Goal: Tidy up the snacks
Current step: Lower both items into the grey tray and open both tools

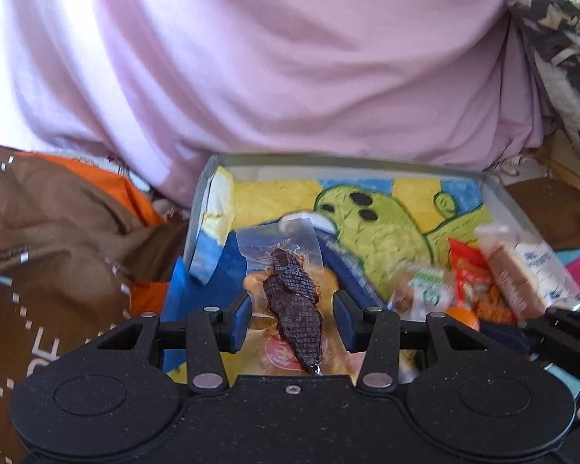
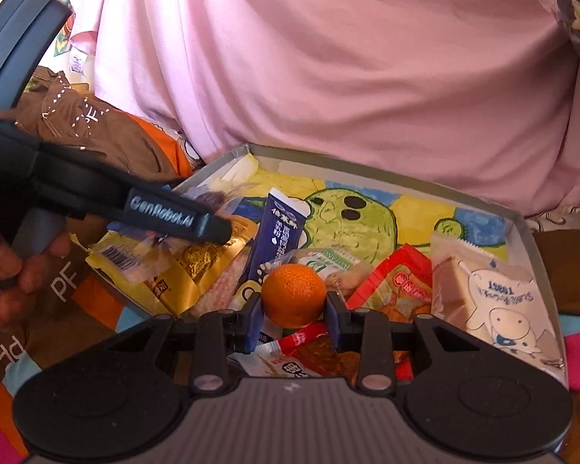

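Two grippers work over one snack-filled box [image 2: 529, 232]. Nearest, the right gripper [image 2: 294, 305] pinches an orange [image 2: 293, 294] between its blue pads above the red packets [image 2: 394, 282]. The left gripper [image 1: 290, 319] stands spread, its pads clear of a dark jerky strip in a clear wrapper [image 1: 294, 301] at the box's left. Farther back lie a blue milk carton [image 2: 276, 232] and the toast packet [image 2: 495, 294] on the right.

backdrop: pink sheet [image 1: 274, 65] | left: brown-orange printed fabric [image 1: 50, 232] | light: bright daylight
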